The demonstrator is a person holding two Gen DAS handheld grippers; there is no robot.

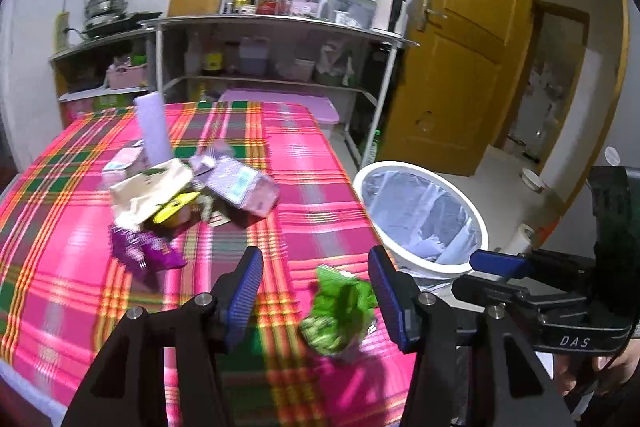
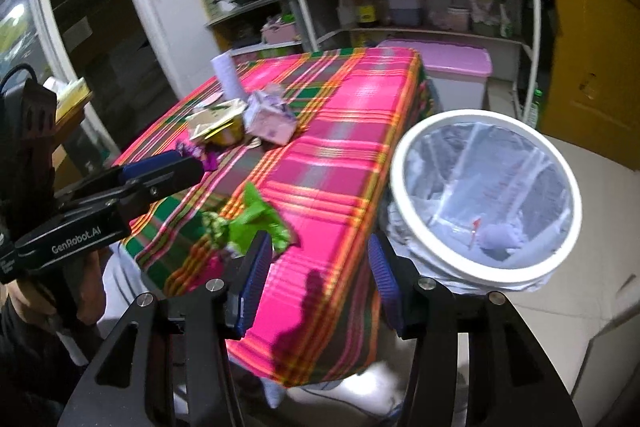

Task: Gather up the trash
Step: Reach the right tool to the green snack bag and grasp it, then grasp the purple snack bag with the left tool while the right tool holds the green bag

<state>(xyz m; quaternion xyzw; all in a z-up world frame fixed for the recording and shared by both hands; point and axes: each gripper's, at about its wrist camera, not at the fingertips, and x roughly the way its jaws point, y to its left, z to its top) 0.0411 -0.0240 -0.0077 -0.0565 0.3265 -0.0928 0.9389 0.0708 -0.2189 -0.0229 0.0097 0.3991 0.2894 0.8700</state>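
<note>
A crumpled green wrapper [image 1: 340, 311] [image 2: 252, 219] lies near the front edge of the pink plaid tablecloth [image 1: 312, 147] [image 2: 352, 115]. My left gripper [image 1: 316, 291] [image 2: 160, 167] hovers over it, open, its pads well apart and not pressing it. Farther back is a heap of trash: a beige bag [image 1: 152, 191], a yellow wrapper [image 1: 174, 213], a lilac carton [image 1: 236, 187] [image 2: 270, 121] and a purple wrapper [image 1: 144, 251]. My right gripper [image 2: 318, 283] [image 1: 496, 269] is open and empty above the table's corner, beside the white-rimmed bin [image 1: 400, 166] [image 2: 472, 115].
The bin has a clear bag liner and a crumpled lilac piece [image 2: 498, 237] at the bottom. A tall lilac box [image 1: 152, 127] stands behind the heap. Metal shelves [image 1: 272, 27] with bottles, a pink-lidded tub [image 2: 456, 61] and a wooden door [image 1: 460, 47] are beyond the table.
</note>
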